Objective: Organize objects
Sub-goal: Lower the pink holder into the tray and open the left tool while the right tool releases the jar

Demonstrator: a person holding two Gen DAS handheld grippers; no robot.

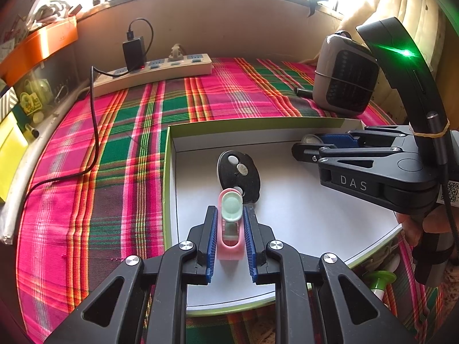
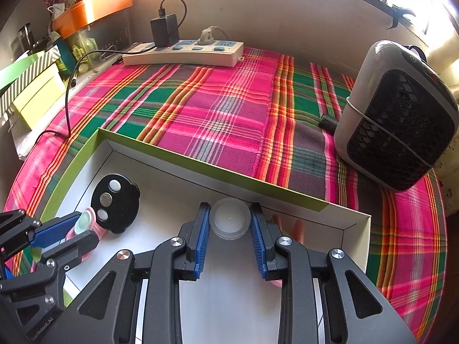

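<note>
- Two claws work over one shallow white box point(image 1: 287, 215) on the plaid-covered desk point(image 1: 114, 157); from the left wrist, the left claw point(image 1: 229, 215) pinches a pink holder point(image 1: 229, 243) with a mint cap, low over the box floor; a black disc point(image 1: 238, 175) already lies inside, just ahead
- From the right wrist, the right claw point(image 2: 229, 220) pinches a small clear cup point(image 2: 229, 218) near the box's far wall; neither piece looks released yet, so placing remains; a heater point(image 2: 398, 120) and power strip point(image 2: 183, 53) stand outside
</note>
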